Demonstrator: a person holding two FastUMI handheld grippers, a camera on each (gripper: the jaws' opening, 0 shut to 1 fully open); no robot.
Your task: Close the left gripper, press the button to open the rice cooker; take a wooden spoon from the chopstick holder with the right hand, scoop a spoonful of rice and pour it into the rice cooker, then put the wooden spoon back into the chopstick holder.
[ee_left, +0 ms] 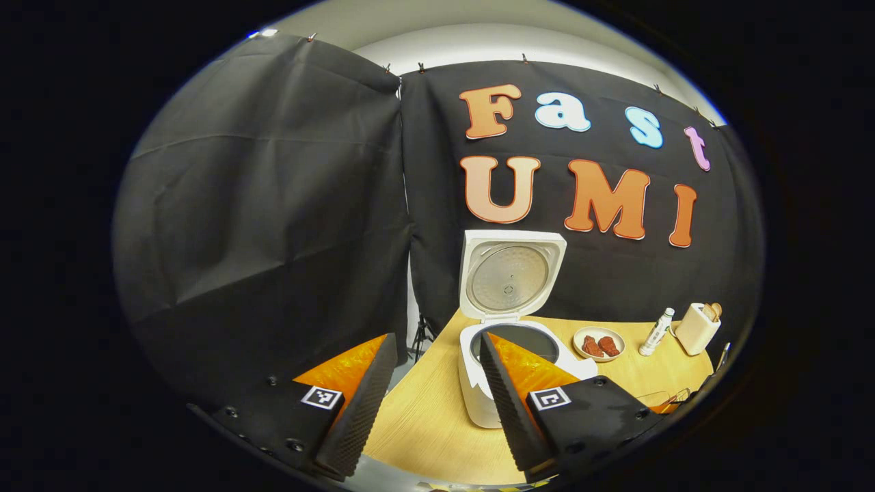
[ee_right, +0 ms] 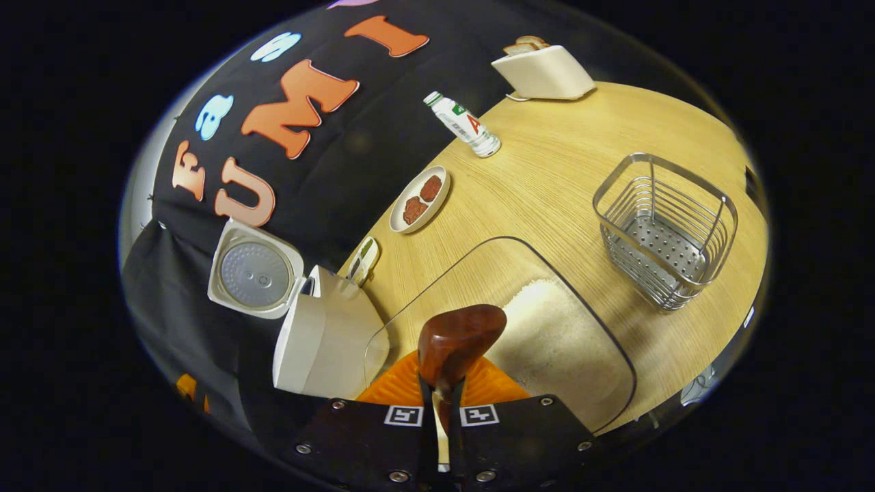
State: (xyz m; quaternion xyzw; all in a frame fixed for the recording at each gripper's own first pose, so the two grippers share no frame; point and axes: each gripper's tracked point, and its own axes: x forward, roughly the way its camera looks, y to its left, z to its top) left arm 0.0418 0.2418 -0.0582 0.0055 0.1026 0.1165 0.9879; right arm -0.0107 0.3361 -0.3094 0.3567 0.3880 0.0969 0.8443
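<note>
**Spoon in the right claw, above the rice, cooker open to its left**

In the left gripper view, the left gripper has its fingers well apart and holds nothing. Between and beyond them stands the cooker on the table, lid swung up and the pot open. Further right on the table are a dish with reddish pieces, a small bottle and a toaster.

In the right gripper view, the cooker lies at the left, tilted by the lens, its lid open. At centre the right gripper is clamped on the handle of the spoon, whose bowl sticks out forward along the fingers. I cannot tell whether the bowl carries rice. Just beyond and right of the bowl is the rice, heaped in a clear tray. Further right stands the wire holder, with nothing visible in it.

The spoon's long axis runs along the fingers, pointing at the tray. The rice is directly ahead, slightly right; the cooker is to the left, just beside the tray. So the likely order is dip forward, then swing left. The right hand does this; the left is idle.
</note>
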